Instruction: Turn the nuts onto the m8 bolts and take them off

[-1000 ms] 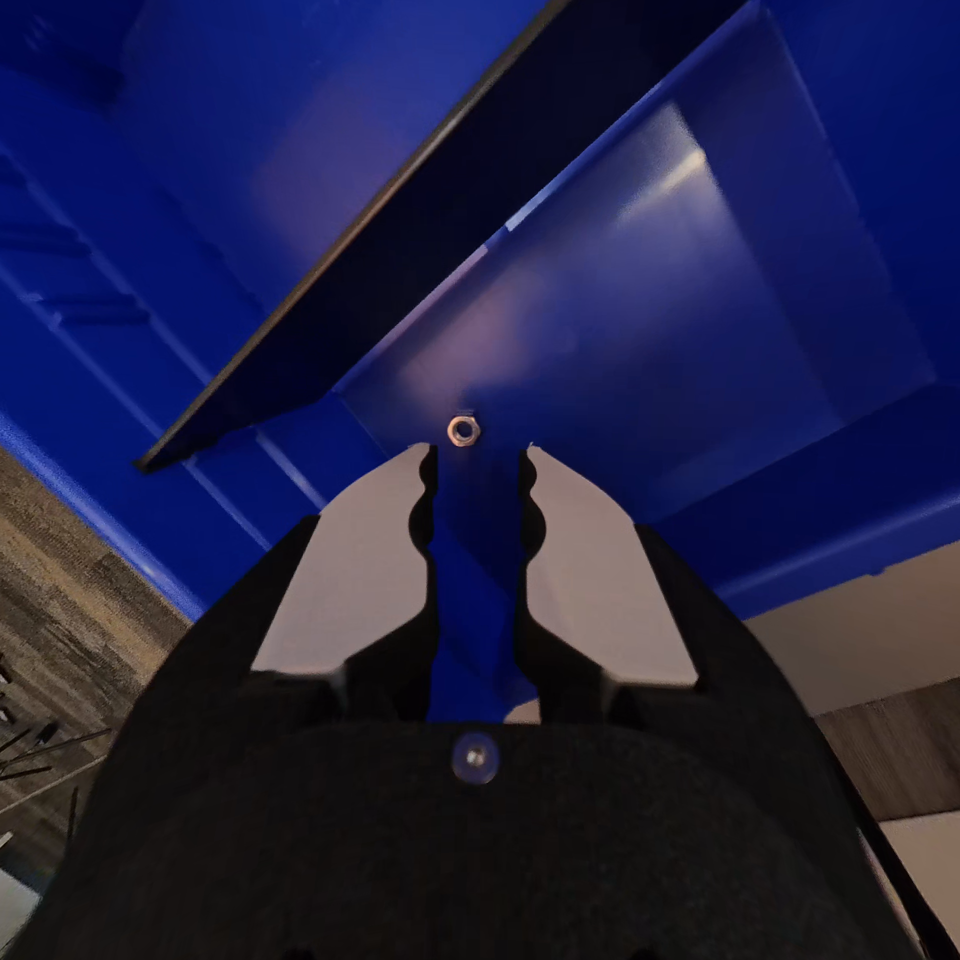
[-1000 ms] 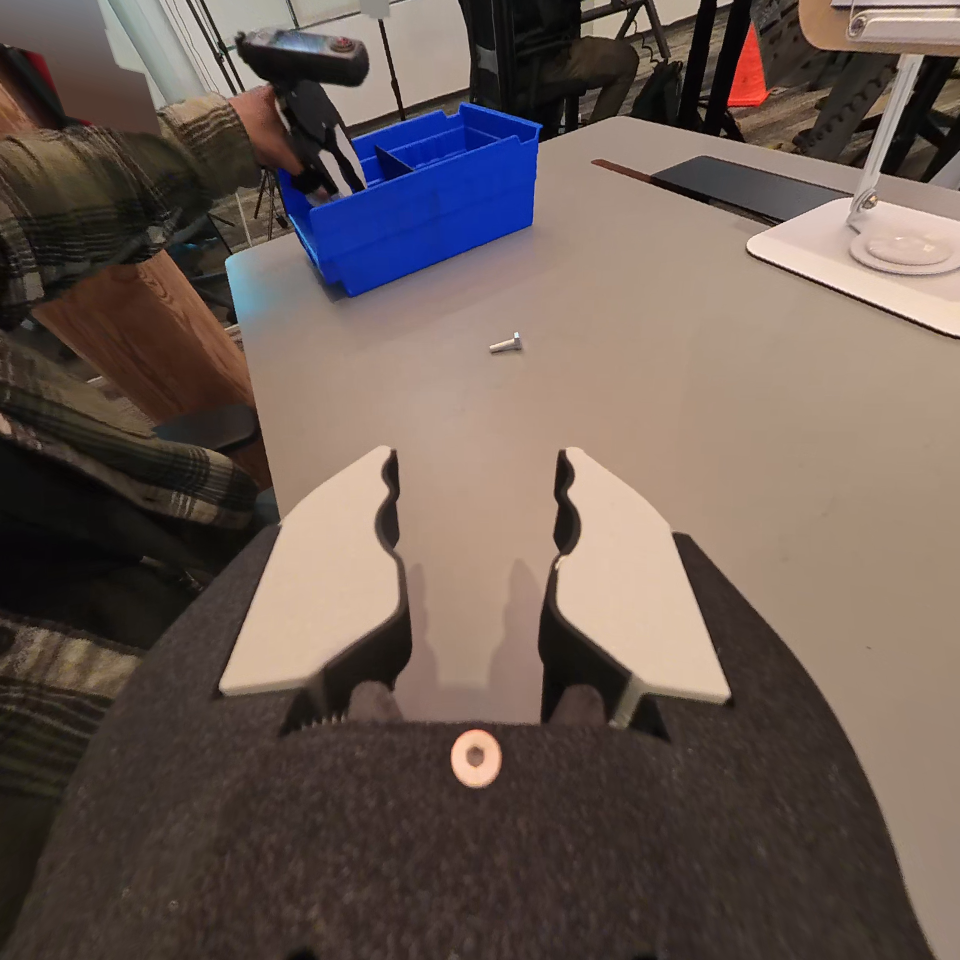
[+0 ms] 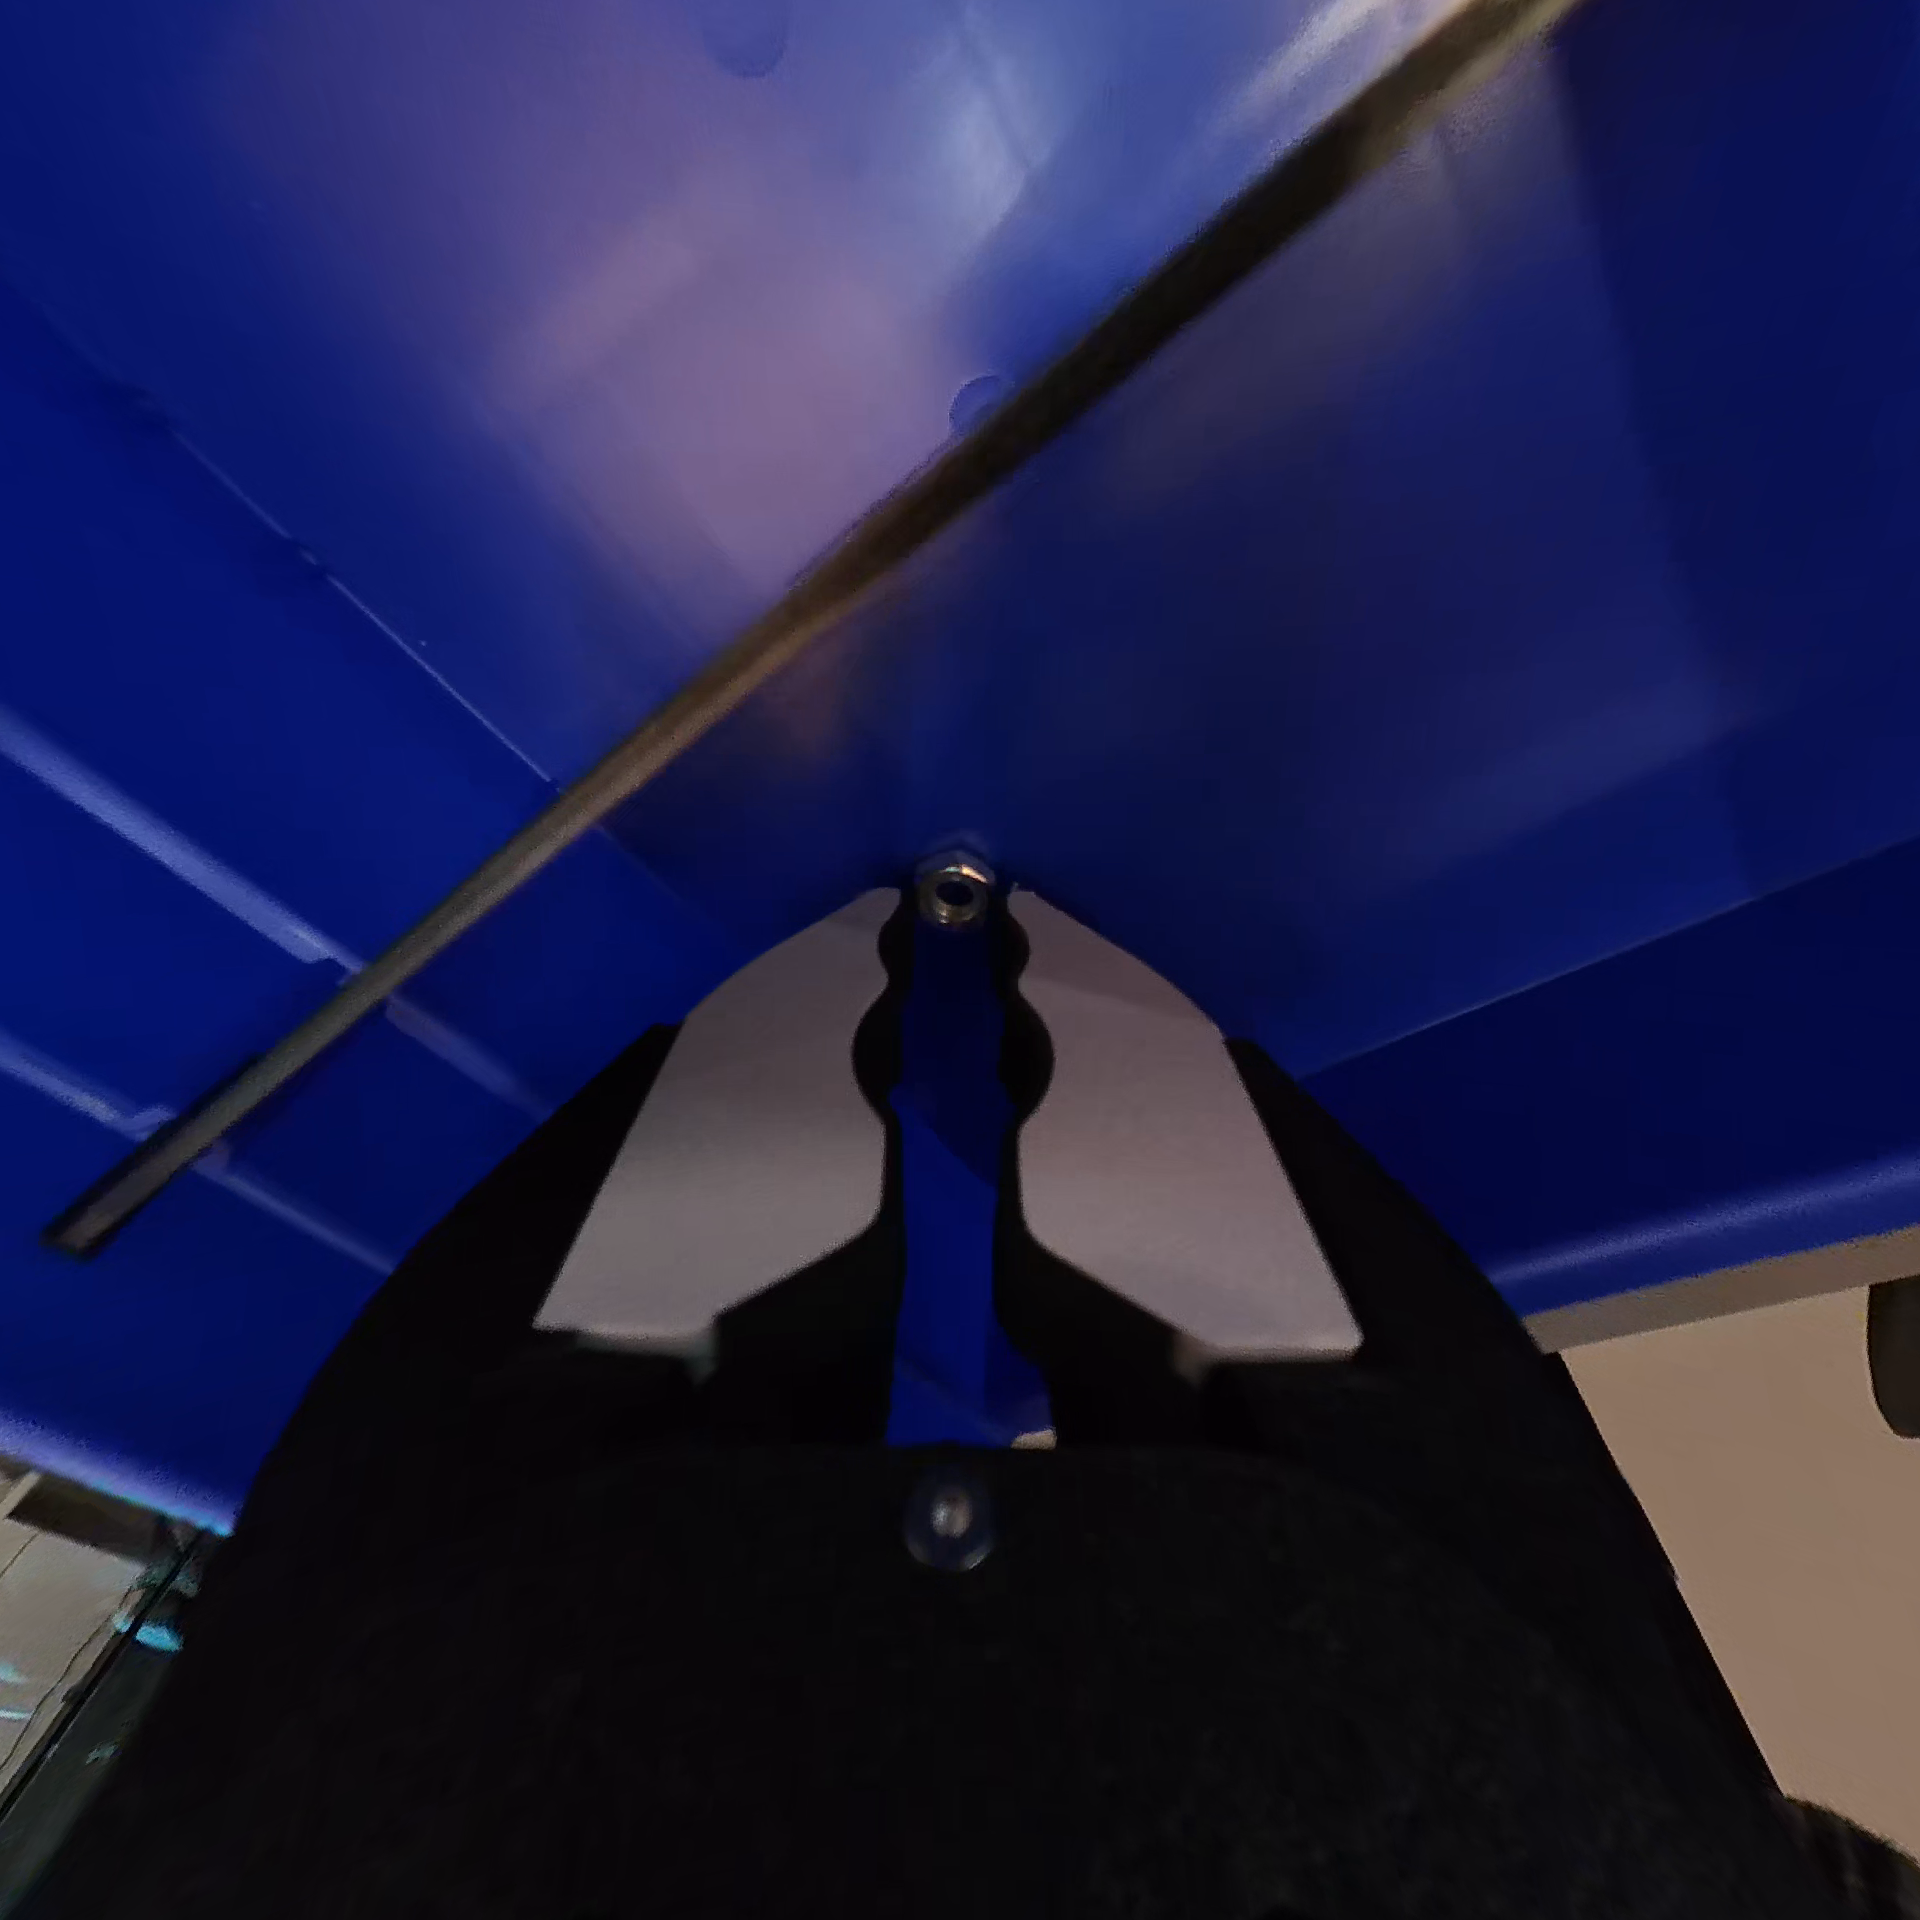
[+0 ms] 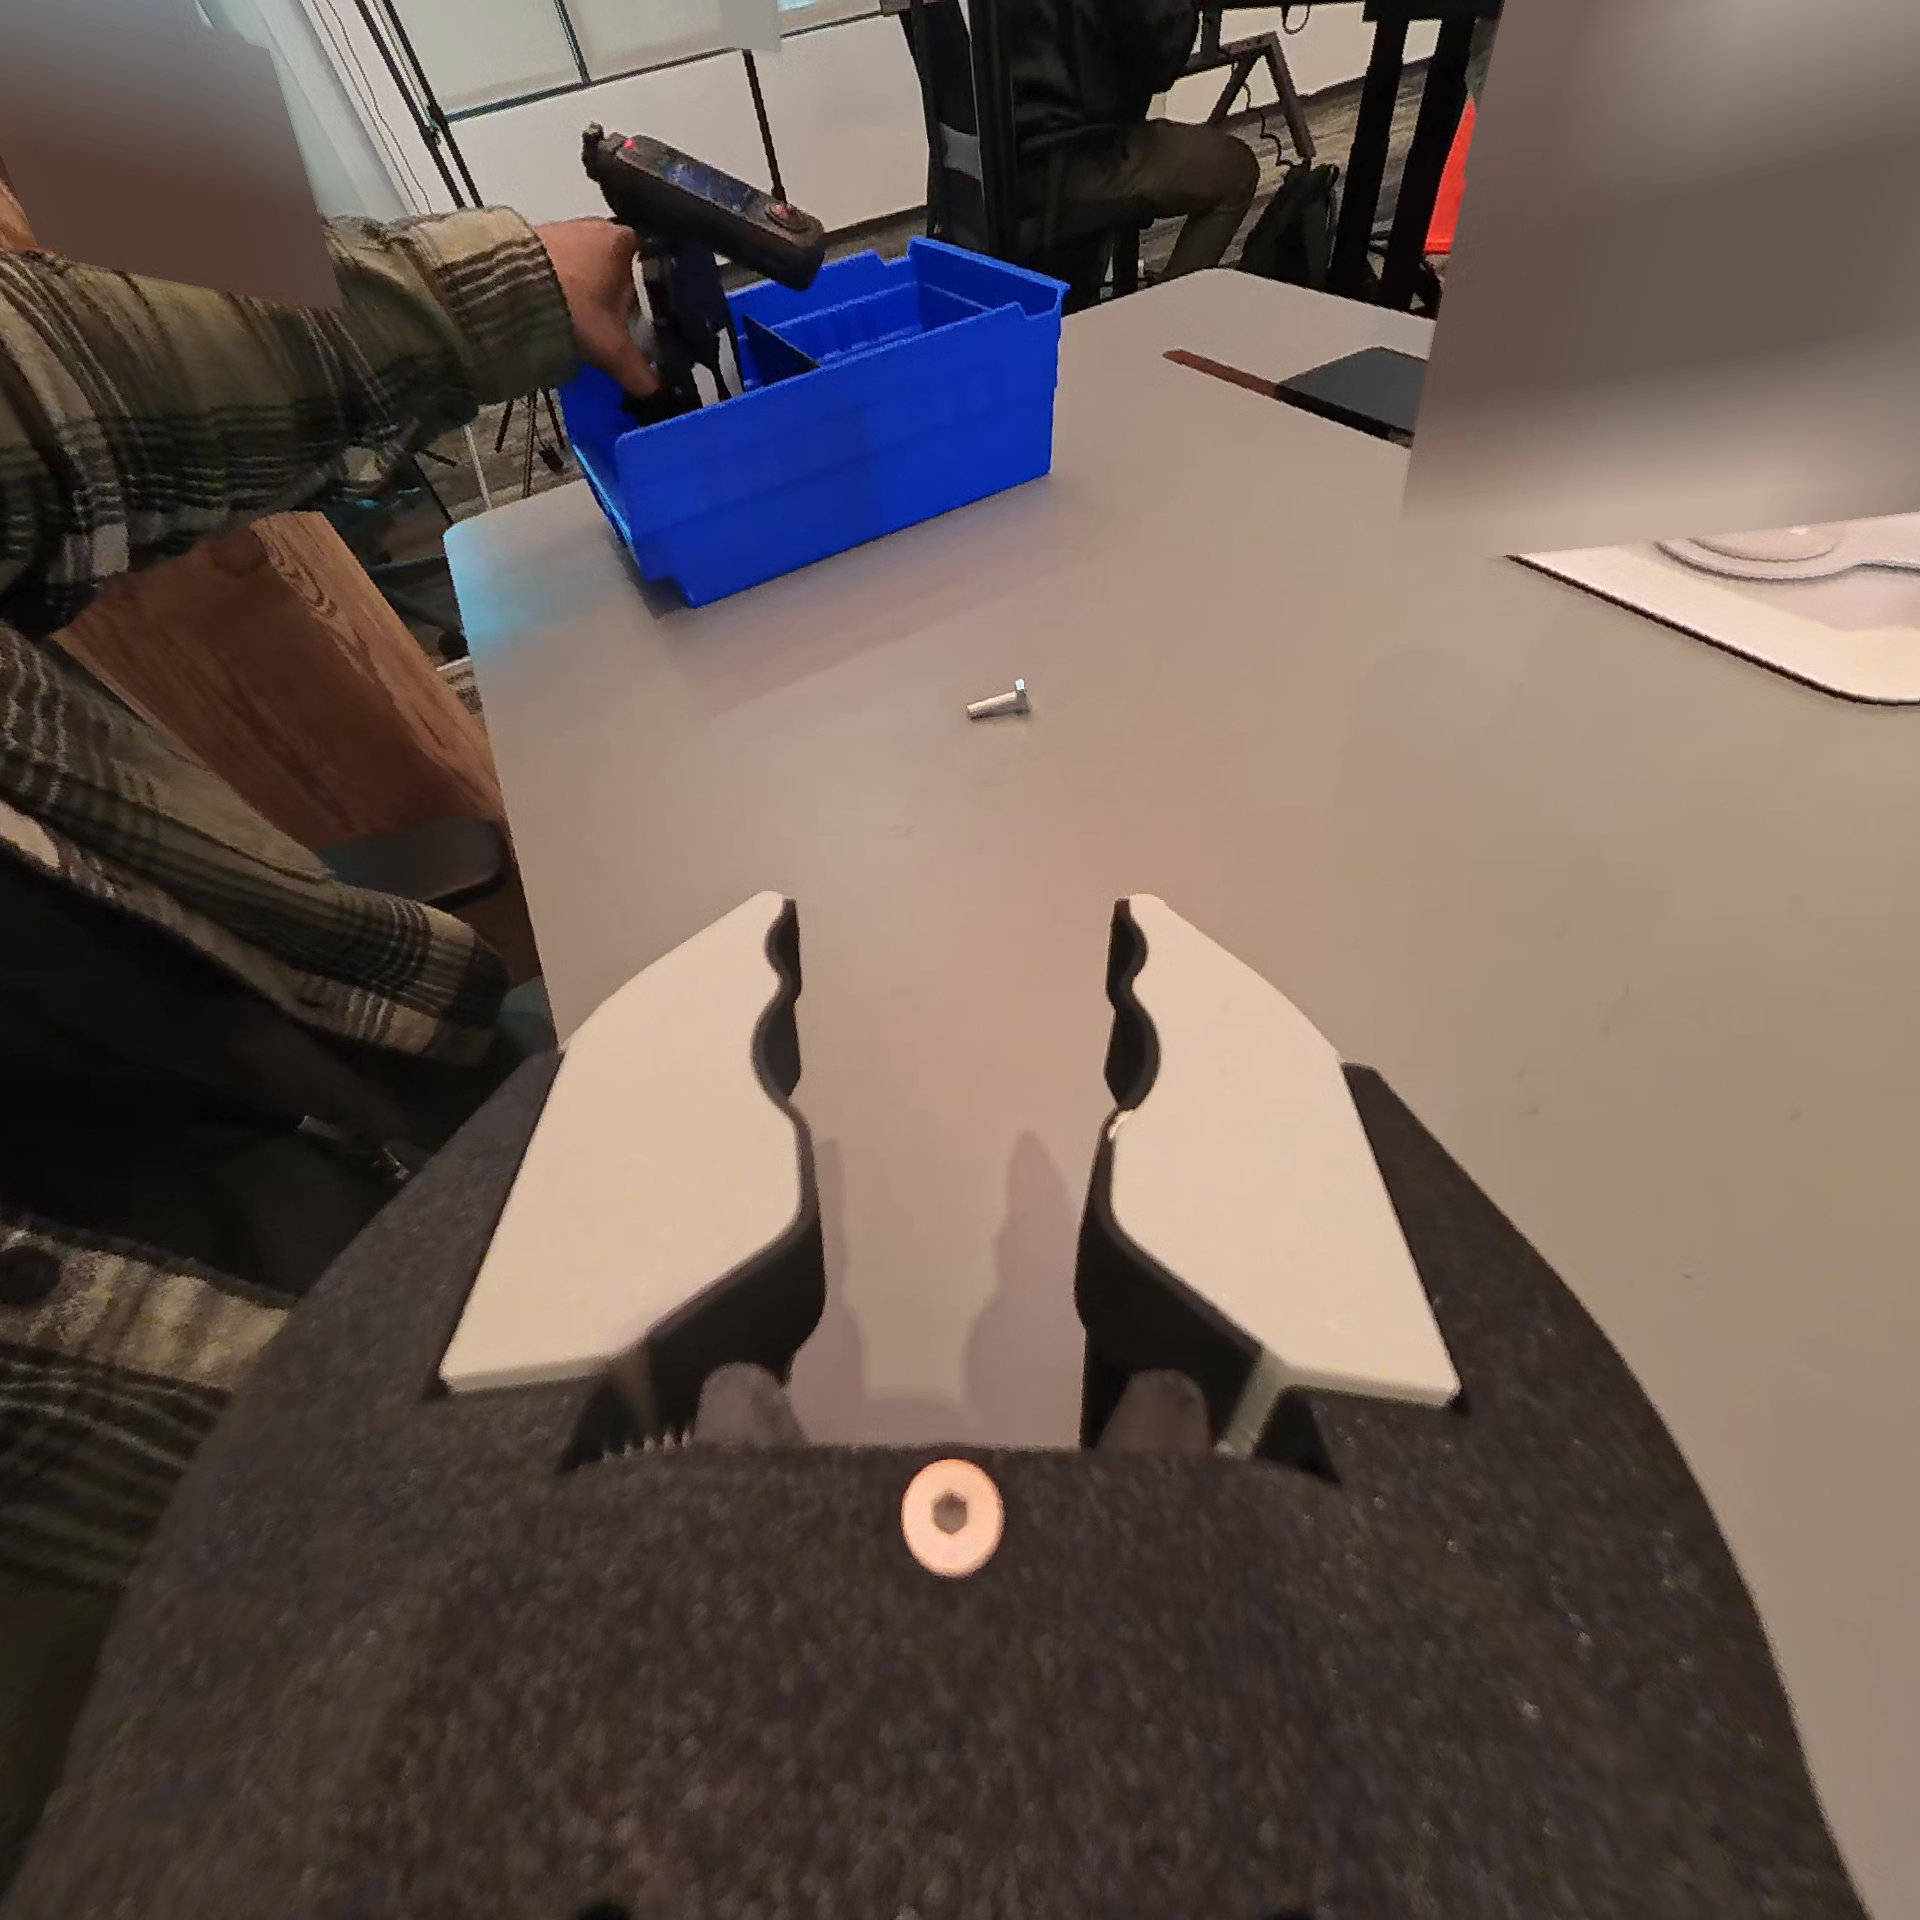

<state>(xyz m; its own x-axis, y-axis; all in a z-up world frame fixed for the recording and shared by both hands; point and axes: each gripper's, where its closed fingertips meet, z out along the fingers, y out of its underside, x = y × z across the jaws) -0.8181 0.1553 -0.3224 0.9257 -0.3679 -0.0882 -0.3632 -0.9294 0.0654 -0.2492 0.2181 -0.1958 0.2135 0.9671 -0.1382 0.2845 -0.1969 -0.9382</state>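
Observation:
A small silver nut (image 3: 954, 896) lies on the floor of the blue bin (image 3: 1351, 540), in a corner of one compartment. My left gripper (image 3: 956, 906) is deep in the bin with its two fingertips closed in on either side of the nut. In the right wrist view the left gripper (image 4: 691, 358) reaches into the near left end of the blue bin (image 4: 831, 478). My right gripper (image 4: 954, 935) is open and empty, low over the grey table (image 4: 1351, 831). A silver bolt (image 4: 1000, 702) lies on the table ahead of it, apart from the fingers.
A black divider (image 3: 727, 675) crosses the bin just beyond the nut. A person's plaid sleeve (image 4: 260, 343) runs along the left. A white pad (image 4: 1766, 613) and a dark flat device (image 4: 1351, 390) sit at the table's right. My hands' fingertips stand some 60 centimeters from each other.
My left gripper has moved down into the bin onto the nut and its fingers have closed in. My right gripper has stayed open in about the same place.

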